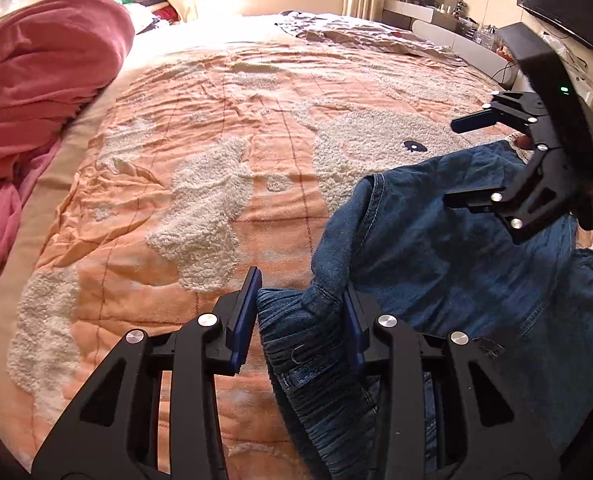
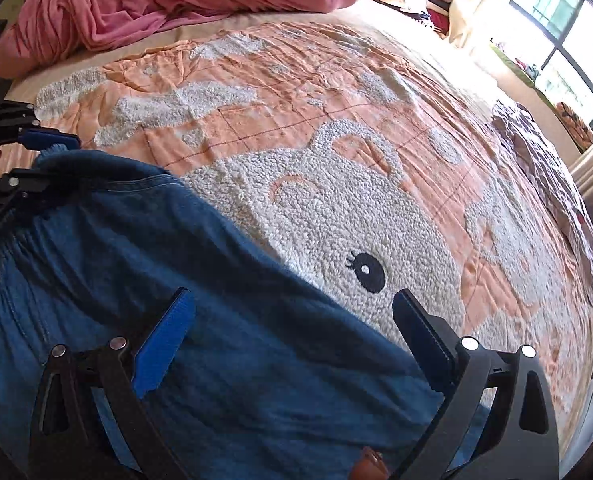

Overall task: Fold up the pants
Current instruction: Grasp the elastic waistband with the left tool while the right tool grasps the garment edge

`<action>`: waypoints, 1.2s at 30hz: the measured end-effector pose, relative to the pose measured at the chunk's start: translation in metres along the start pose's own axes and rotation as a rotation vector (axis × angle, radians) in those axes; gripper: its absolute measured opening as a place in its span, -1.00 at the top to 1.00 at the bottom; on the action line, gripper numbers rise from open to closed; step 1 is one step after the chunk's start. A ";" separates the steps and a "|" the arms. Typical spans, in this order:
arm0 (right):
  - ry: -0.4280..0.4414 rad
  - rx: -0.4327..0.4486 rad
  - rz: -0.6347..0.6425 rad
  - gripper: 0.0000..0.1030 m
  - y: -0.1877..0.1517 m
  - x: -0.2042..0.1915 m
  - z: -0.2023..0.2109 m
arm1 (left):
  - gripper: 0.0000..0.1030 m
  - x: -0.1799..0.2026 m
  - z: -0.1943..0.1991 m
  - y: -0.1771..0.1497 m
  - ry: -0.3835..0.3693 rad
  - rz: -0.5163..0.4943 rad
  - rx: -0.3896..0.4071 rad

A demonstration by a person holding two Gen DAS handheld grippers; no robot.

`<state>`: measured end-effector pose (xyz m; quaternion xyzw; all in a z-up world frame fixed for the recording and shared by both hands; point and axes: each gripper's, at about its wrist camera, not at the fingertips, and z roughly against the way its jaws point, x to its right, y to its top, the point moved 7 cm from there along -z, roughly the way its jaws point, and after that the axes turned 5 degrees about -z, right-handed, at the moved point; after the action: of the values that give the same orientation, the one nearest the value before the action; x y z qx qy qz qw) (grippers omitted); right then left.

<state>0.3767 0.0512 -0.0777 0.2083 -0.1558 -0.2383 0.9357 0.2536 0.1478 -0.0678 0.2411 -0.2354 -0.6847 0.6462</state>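
Observation:
Blue denim pants [image 1: 436, 264] lie on an orange bedspread, at the lower right of the left wrist view; they fill the lower left of the right wrist view [image 2: 216, 320]. My left gripper [image 1: 302, 312] is open, with the gathered elastic waistband between its blue pads, which do not press it. It also shows at the left edge of the right wrist view [image 2: 42, 160]. My right gripper [image 2: 292, 332] is open wide above the pants' cloth, holding nothing. It also shows in the left wrist view [image 1: 456, 160], above the pants' far edge.
The orange bedspread [image 1: 216, 140] has fluffy white animal shapes. A pink blanket [image 1: 36, 92] is heaped at the bed's left side. A patterned cloth [image 1: 356, 32] lies at the far end. Shelves and a screen [image 1: 560, 4] are to the right, a window [image 2: 568, 32] beyond.

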 end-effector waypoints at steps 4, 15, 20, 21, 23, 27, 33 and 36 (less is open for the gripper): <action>0.055 -0.003 0.074 -0.74 0.011 -0.006 -0.009 | 0.43 0.005 0.013 0.005 0.018 -0.040 0.057; 0.129 0.043 0.046 0.94 -0.002 -0.031 -0.002 | 0.43 -0.001 -0.008 -0.004 0.048 -0.026 0.018; 0.084 0.116 -0.029 0.95 -0.018 -0.036 0.035 | 0.43 0.000 -0.003 -0.003 0.052 -0.037 0.040; 0.086 0.126 -0.051 0.95 -0.022 -0.038 0.044 | 0.43 0.002 0.001 -0.002 0.053 -0.044 0.052; 0.097 0.157 -0.089 0.95 -0.030 -0.044 0.062 | 0.42 0.006 0.014 0.001 0.049 -0.059 0.084; 0.105 0.218 -0.135 0.95 -0.045 -0.056 0.099 | 0.41 0.016 0.047 0.003 0.028 -0.098 0.158; 0.156 0.279 -0.170 0.95 -0.078 -0.088 0.149 | 0.40 0.041 0.088 -0.008 0.057 -0.208 0.206; 0.172 0.272 -0.168 0.95 -0.100 -0.114 0.160 | 0.40 0.054 0.107 -0.027 0.046 -0.239 0.214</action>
<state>0.1805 -0.0206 -0.0074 0.3650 -0.0880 -0.2735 0.8856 0.1629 0.0967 -0.0037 0.3504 -0.2616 -0.7221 0.5361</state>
